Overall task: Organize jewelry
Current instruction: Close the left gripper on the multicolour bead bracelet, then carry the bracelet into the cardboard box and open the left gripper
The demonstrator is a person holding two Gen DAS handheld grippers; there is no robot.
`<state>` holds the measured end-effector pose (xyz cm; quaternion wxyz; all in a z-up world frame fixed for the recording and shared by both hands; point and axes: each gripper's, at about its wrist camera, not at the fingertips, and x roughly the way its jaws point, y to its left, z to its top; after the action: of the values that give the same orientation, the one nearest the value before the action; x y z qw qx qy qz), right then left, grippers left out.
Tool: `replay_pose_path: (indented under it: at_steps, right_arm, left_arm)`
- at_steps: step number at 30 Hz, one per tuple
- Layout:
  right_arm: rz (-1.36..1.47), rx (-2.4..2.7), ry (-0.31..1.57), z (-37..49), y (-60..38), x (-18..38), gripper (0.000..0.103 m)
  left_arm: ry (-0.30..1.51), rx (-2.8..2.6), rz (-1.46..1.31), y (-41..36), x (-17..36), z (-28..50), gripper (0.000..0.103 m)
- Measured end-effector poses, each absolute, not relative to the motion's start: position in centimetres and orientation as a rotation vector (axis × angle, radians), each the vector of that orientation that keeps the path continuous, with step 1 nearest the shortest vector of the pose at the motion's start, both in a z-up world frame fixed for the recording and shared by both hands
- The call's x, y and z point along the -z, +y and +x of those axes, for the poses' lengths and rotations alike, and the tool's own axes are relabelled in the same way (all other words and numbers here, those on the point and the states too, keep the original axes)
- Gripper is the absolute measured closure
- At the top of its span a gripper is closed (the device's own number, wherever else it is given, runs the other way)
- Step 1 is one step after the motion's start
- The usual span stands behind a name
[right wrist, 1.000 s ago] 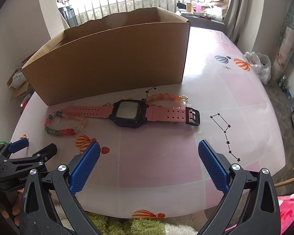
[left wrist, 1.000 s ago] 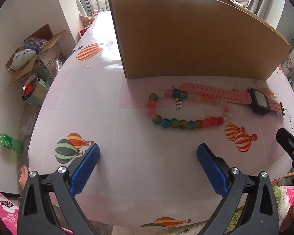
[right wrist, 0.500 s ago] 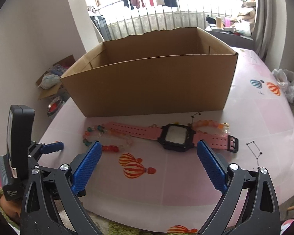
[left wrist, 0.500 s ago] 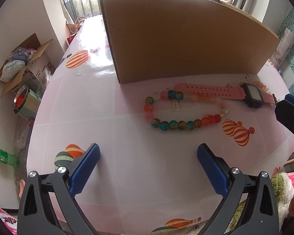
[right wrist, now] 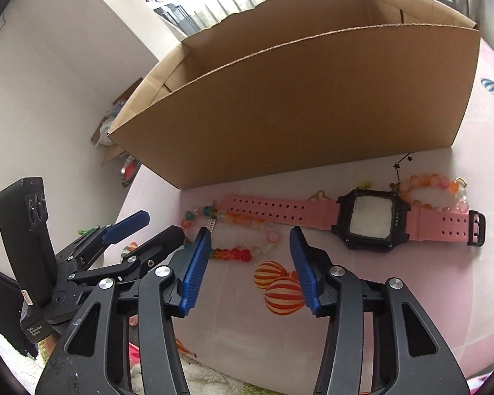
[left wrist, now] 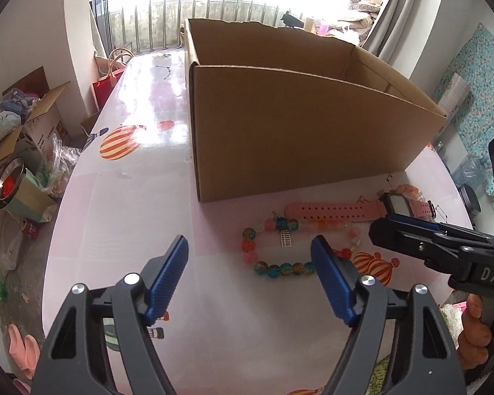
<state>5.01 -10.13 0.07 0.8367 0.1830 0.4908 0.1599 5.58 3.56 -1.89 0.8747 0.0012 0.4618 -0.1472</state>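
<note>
Jewelry: three pieces lie on the pink balloon-print table (left wrist: 141,204), all just in front of the near wall of the open cardboard box (left wrist: 296,138). Multicoloured bead bracelet (left wrist: 273,250) to the left. Pink-strapped watch (right wrist: 369,219) lies flat across the middle, its long strap overlapping the far side of that bracelet. Orange bead bracelet (right wrist: 438,186) at the right, partly under the watch's buckle end.

Left gripper (left wrist: 250,273): jaws parted with nothing between the pads, just been closing; held above the table on the near side of the multicoloured bracelet. Right gripper (right wrist: 250,263): jaws also parted and empty, just been closing, narrower than the left; close beside the left one, over the bracelet's right end.

Risks, as I judge them:
- Both tools crowd the same bracelet; the frames could knock together.
- The strap rests on the beads, so lifting the bracelet may drag the watch, or the watch may tug both bracelets.
- Round beads on a glossy cloth may roll out of a pinch or skid toward the near table edge.
- The box wall stands tall; a low carry could catch it.
</note>
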Motion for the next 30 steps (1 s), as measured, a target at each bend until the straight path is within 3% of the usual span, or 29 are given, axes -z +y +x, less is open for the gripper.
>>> replay_pose_path:
  at_steps: [5,8,16,18,20,30]
  right_arm:
    - [0.375,-0.329,1.101,5.9,-9.2,1.0,0.076]
    - [0.337,-0.312,1.117,6.2,-8.4,1.2,0.077]
    - [0.217,-0.281,1.12,7.6,-4.7,1.5,0.081]
    - [0.164,-0.272,1.108,7.4,-3.7,1.6,0.084]
    - [0.14,-0.275,1.102,7.1,-2.9,1.8,0.095]
    - [0.171,-0.318,1.007,4.7,-1.0,0.7,0.095]
  left_arm:
    - [1.01,0.321,0.046,2.8,2.7,6.5,0.061]
    - [1.037,0.324,0.086,2.4,3.3,6.9,0.072]
    - [1.027,0.327,0.152,1.3,3.4,6.8,0.081]
    - [1.02,0.325,0.157,0.9,3.3,6.7,0.088]
    - [1.015,0.316,0.149,0.8,3.2,6.7,0.093]
    - [0.95,0.358,0.073,0.1,0.4,4.2,0.094]
